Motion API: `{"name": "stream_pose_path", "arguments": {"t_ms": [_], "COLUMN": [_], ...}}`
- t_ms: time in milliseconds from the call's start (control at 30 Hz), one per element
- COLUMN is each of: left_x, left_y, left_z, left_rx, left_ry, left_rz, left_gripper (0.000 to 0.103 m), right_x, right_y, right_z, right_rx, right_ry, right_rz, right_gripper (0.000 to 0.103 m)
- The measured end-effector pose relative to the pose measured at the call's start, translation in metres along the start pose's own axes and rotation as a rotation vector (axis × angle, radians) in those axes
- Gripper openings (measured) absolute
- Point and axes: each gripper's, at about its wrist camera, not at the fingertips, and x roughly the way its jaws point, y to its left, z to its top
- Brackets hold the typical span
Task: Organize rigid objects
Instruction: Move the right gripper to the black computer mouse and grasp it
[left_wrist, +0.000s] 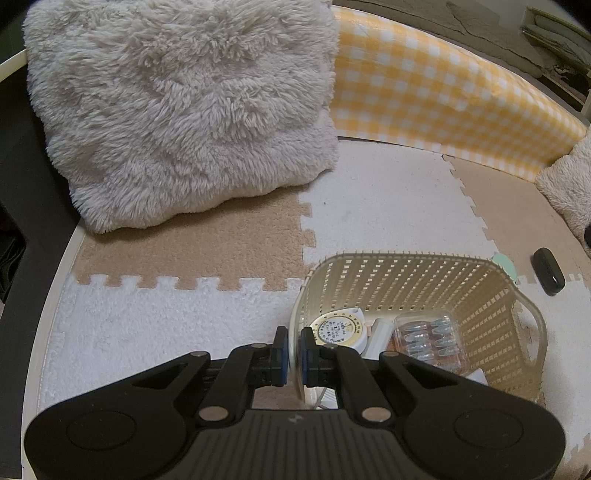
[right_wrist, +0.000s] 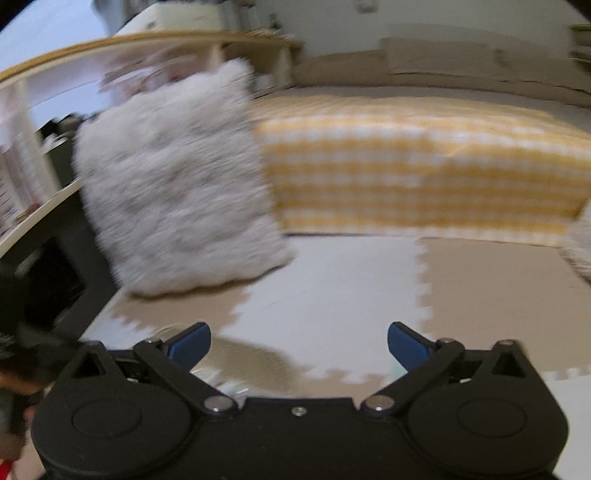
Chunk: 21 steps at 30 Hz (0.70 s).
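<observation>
The basket (left_wrist: 417, 295) sits on the foam mat (left_wrist: 166, 317), already holding a round tin (left_wrist: 338, 328), a clear case (left_wrist: 428, 338) and a white box (left_wrist: 378, 332). The left gripper (left_wrist: 291, 354) pinches the basket's near rim, pads nearly together, and should keep that steady hold. The right gripper (right_wrist: 297, 343) stands wide and empty over bare mat. A black item (left_wrist: 547, 270) lies beyond the basket; judging by this, it comes next: approach it squarely, jaws wide, and close along its narrow sides

Dim indoor light; left view sharp, right view motion-blurred; fisheye bending at edges.
</observation>
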Motion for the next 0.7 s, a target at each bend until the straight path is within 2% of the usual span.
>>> {"name": "stream_pose_path", "arguments": {"t_ms": [200,433,700], "left_x": [0.000,0.000,0.000], "left_y": [0.000,0.000,-0.001], "left_z": [0.000,0.000,0.000], "left_rx": [0.000,0.000,0.010], "left_ry": [0.000,0.000,-0.001], "left_rz": [0.000,0.000,0.004], "left_gripper": [0.008,0.008,0.008], "right_x": [0.011,0.036,0.056], "right_y": [-0.058,-0.111,-0.148], "right_z": [-0.002,-0.020,-0.047], "right_rx": [0.053,0.100,0.111], "right_ry": [-0.049,-0.030,-0.020], "right_rz": [-0.147,-0.304,-0.365], "right_gripper": [0.103,0.103,0.103]}}
